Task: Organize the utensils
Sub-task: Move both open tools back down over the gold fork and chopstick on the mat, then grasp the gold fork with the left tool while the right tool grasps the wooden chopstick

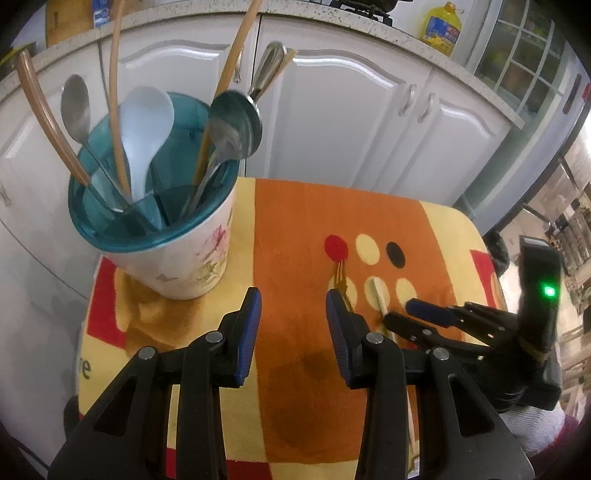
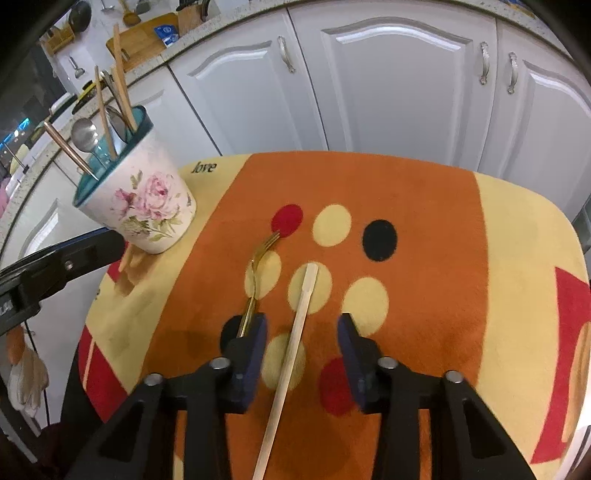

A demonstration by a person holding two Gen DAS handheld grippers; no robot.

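A floral utensil cup with a teal rim (image 1: 173, 258) (image 2: 144, 199) stands at the table's left and holds several spoons and wooden sticks. A gold fork (image 2: 258, 266) (image 1: 341, 277) and a pale wooden stick (image 2: 295, 332) (image 1: 380, 299) lie on the orange cloth. My right gripper (image 2: 302, 354) (image 1: 400, 312) is open, low over the cloth, its jaws either side of the wooden stick; its left finger covers the fork's handle. My left gripper (image 1: 293, 332) is open and empty, over the cloth to the right of the cup.
The small table is covered by an orange, yellow and red cloth with dots (image 2: 424, 221). White cabinet doors (image 2: 388, 92) stand close behind it. A yellow oil bottle (image 1: 441, 27) stands on the counter above.
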